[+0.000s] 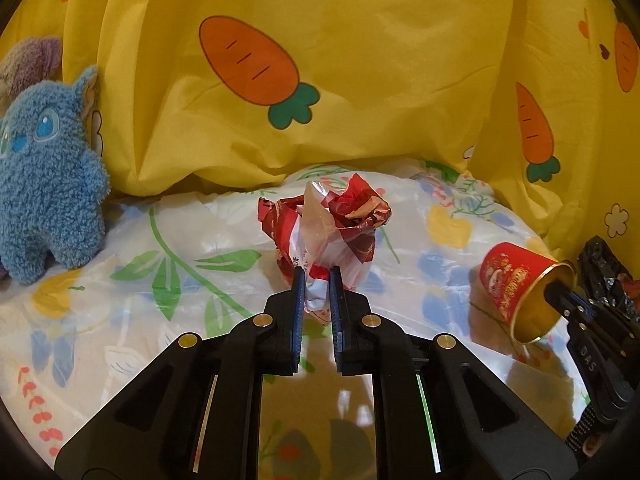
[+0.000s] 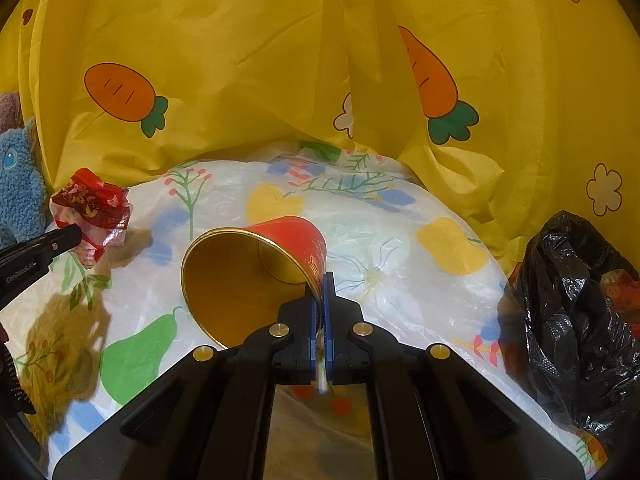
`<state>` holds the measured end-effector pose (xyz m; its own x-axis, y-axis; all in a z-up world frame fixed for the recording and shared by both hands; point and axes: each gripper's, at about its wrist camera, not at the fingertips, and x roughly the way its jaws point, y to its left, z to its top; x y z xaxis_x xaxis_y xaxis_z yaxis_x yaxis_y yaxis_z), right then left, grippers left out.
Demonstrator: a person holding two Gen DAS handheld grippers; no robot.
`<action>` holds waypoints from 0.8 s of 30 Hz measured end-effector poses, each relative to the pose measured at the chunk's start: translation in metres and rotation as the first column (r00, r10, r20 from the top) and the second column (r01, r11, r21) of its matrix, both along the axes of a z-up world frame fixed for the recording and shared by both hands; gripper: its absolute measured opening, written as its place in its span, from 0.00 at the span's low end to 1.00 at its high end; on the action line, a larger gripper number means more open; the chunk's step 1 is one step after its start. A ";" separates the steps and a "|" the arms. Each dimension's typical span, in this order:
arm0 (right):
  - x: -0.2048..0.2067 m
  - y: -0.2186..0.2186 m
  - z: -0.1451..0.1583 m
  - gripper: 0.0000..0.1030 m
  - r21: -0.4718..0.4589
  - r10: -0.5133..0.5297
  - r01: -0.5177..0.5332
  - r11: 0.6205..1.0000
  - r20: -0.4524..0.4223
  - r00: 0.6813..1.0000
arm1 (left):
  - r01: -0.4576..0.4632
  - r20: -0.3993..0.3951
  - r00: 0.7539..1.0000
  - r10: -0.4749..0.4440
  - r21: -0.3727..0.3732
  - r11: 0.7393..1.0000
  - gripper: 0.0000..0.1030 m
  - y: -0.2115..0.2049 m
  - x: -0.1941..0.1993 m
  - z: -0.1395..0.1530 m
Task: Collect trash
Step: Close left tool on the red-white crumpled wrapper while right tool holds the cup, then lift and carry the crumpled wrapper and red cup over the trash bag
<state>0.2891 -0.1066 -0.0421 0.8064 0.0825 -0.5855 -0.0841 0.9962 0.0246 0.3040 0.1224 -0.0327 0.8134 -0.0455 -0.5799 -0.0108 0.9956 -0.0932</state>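
A crumpled red and white plastic wrapper (image 1: pixel 332 220) stands on the floral sheet (image 1: pixel 120 300). My left gripper (image 1: pixel 317 280) is shut on its lower end, with the pads pressing the plastic between them. In the right wrist view the same wrapper (image 2: pixel 92 204) shows at the far left, with the left gripper (image 2: pixel 76 236) on it. A red paper cup (image 2: pixel 256 268) with a gold inside lies on its side, and my right gripper (image 2: pixel 319 284) is shut on its rim. The left wrist view shows that cup (image 1: pixel 508 280) at the right, with one finger of the right gripper (image 1: pixel 568 300) inside its mouth.
A black rubbish bag (image 2: pixel 568 300) stands open at the right, with something red inside. A blue plush toy (image 1: pixel 48 184) sits at the left edge. Yellow cloth with carrot prints (image 1: pixel 360 60) rises like a wall behind and to the right of the sheet.
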 end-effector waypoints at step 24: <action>-0.135 -0.096 0.072 0.04 -0.009 -0.105 0.108 0.994 0.178 0.978 | 0.289 0.167 0.941 -0.294 0.050 0.956 0.11 -0.149 -0.127 0.070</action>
<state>0.1545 -0.2024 0.0298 0.9011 -0.0191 -0.4333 0.0212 0.9998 0.0000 0.1772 -0.0263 0.0378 0.8536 -0.2832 -0.4372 0.2942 0.9547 -0.0438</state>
